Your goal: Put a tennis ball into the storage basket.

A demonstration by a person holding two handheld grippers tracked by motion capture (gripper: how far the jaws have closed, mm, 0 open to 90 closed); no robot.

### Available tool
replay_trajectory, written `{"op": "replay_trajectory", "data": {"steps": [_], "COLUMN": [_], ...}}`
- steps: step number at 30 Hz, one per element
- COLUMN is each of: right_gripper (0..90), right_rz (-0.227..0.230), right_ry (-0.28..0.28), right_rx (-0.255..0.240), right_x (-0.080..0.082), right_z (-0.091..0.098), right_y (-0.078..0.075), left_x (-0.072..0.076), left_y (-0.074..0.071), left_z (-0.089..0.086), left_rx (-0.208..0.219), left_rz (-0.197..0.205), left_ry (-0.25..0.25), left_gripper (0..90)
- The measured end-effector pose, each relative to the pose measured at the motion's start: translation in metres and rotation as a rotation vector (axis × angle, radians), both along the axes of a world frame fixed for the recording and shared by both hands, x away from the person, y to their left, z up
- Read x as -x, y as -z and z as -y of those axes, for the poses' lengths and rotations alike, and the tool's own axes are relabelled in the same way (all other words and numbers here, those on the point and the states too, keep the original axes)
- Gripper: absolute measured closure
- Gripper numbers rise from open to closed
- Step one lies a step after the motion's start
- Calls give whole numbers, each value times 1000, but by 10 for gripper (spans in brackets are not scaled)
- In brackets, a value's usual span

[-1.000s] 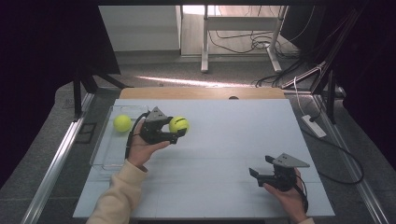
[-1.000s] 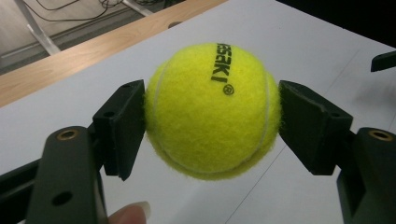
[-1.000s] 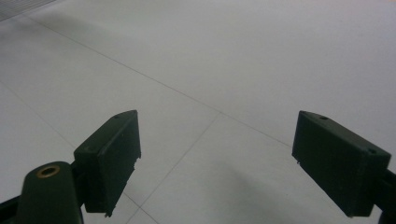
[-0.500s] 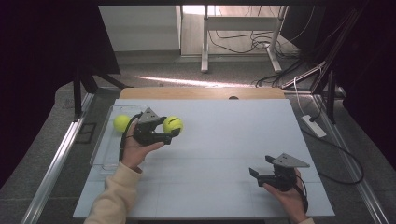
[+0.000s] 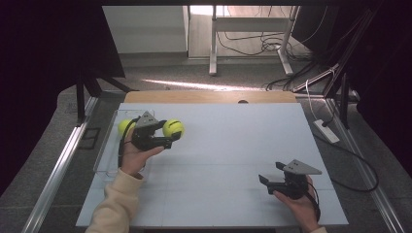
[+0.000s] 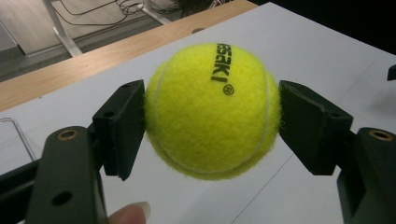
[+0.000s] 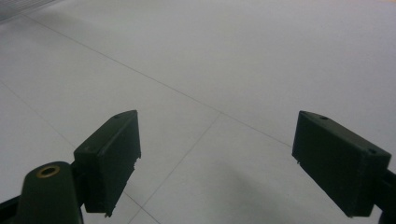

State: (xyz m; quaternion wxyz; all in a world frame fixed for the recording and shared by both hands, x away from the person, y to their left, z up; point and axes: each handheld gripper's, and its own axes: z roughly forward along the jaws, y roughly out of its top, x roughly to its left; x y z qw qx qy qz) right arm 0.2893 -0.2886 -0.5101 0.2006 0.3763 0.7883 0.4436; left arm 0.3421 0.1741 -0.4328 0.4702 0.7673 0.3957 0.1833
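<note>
White table, seen from the high view, with a clear plastic tray along its left edge. The left gripper was clenched on a yellow tennis ball, both pads pressed against the ball's sides in the left gripper view, and the ball was held clear of the table surface. Compared with the frame a second earlier, this hand and its ball had shifted leftward, toward the tray; the grip itself was unchanged. This was judged to be the carry phase of moving the ball to the tray, with the release yet to come. A second tennis ball lay at the tray's far end, partly hidden behind the left gripper's grey plate, so whether it rested inside the tray or just against its rim could not be settled. The right gripper rested low over the table near the person's right side, its jaws spread wide with nothing between them, as the right gripper view confirmed. The tray's transparent walls were faint and their full outline hard to trace.
</note>
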Motion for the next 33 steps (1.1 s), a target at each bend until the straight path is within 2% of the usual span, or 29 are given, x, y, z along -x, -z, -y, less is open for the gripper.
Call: {"op": "replay_trajectory", "data": {"steps": [6, 18, 23, 33], "right_gripper": [150, 150, 150, 152], "right_rz": [12, 8, 8, 8], "right_ry": [-1, -7, -3, -2], "right_rx": [-1, -4, -1, -3], "right_x": [2, 2, 2, 3], "right_z": [-1, -1, 0, 1], "right_y": [-1, -1, -1, -1], "left_x": [2, 5, 6, 8], "left_y": [2, 2, 4, 2], "left_z": [-6, -16, -17, -25], "left_rx": [-29, -21, -38, -32], "left_rz": [-1, -1, -3, 3], "left_ry": [-12, -44, -58, -83], "left_gripper": [278, 278, 278, 278]}}
